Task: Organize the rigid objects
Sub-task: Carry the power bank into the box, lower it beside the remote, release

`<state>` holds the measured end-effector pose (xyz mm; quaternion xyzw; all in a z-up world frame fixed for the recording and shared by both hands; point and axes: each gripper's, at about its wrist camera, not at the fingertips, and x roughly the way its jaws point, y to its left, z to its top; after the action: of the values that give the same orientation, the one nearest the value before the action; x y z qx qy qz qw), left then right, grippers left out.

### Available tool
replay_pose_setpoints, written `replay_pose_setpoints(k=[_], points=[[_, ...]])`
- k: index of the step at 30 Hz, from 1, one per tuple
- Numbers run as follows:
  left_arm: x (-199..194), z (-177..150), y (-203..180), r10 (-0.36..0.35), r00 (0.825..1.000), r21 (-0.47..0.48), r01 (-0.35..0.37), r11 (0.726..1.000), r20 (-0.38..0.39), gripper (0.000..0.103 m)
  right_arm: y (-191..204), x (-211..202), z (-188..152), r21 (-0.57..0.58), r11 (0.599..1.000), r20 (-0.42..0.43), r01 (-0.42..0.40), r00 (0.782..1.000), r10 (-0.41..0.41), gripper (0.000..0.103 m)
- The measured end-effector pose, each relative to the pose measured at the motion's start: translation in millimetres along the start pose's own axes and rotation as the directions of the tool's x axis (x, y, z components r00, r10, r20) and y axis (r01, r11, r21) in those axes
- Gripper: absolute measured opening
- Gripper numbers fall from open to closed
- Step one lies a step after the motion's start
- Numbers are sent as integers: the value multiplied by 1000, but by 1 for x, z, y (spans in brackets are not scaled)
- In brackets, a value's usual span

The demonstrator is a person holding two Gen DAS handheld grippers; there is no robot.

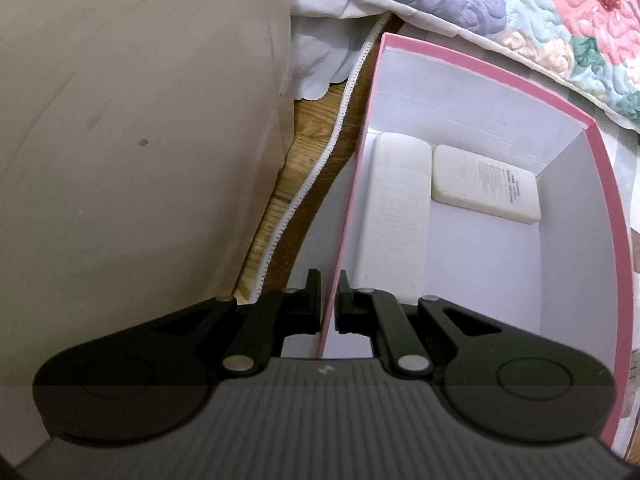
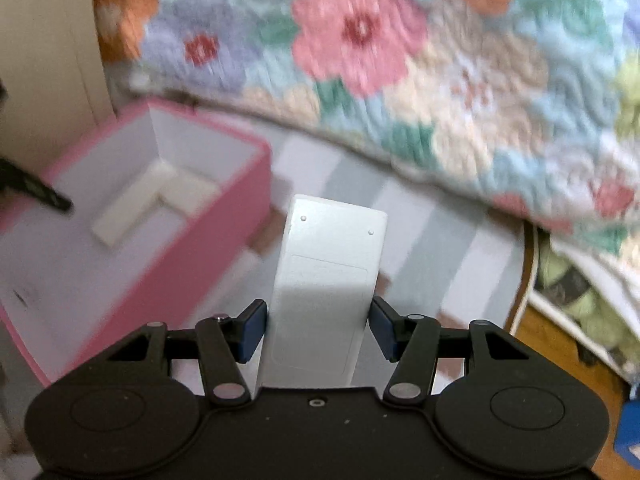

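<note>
A pink box [image 1: 608,216] with a white inside holds a long white remote [image 1: 394,216] and a flat white power bank [image 1: 486,184]. My left gripper [image 1: 330,304] is shut on the box's near left wall, one finger on each side. In the right wrist view my right gripper [image 2: 318,328] is shut on a white rectangular device [image 2: 326,288], held above the striped cloth to the right of the pink box [image 2: 224,248]. The two white items [image 2: 160,196] show blurred inside it. A left gripper finger [image 2: 40,190] shows at the box's left edge.
A floral quilt [image 2: 360,60] lies behind the box. A beige wall panel [image 1: 140,140] stands to its left, with wooden floor [image 1: 308,136] and white trim between. A striped grey-white cloth [image 2: 440,240] lies under the box. A blue object [image 2: 628,436] sits at far right.
</note>
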<state>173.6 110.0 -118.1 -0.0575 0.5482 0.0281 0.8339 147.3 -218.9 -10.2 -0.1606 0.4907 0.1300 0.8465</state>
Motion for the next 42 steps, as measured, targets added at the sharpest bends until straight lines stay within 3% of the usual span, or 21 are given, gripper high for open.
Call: replay_pose_setpoints(k=[6,10,15,18,21,22,27,32,35,39,42], points=[[0,-1,-1,4,1000,6,-4,1000,1,6,24,-32,39,-23,995,155,-93,983,96,61],[1,-1,-2,6,1000,13,-6,1000,5,6,54,-36,71,-119,975,171,-190,963,208,61],[0,-2,1,-6,1000,-8,6,1000,7,6,113,-10,101,-279,922,61,-267,954,294,61],[0,-2,3,-18,1000,-11,18,1000,6,6,153,16,106,-448,844,-30,-293,949,314,61],[0,-2,4,-21,1000,-5,21,1000,9,6,164,46,105,-476,796,-125,-375,924,361,61],[0,-2,5,-24,1000,-5,24,1000,10,6,164,54,104,-466,795,-147,-389,920,364,61],[-1,-2,6,-33,999,-6,33,999,11,5,171,84,87,-538,770,-197,-343,939,281,61],[-1,-2,9,-39,999,-29,39,999,8,6,183,114,82,-657,700,-241,-281,958,158,61],[-1,-2,14,-46,999,-45,46,998,10,6,194,127,82,-738,629,-238,-246,966,99,61],[-2,-3,14,-43,999,-35,43,998,15,6,210,138,68,-866,439,-248,-239,968,36,61],[-2,-4,14,-42,999,-29,43,999,16,6,212,142,60,-886,361,-301,-290,953,28,61]])
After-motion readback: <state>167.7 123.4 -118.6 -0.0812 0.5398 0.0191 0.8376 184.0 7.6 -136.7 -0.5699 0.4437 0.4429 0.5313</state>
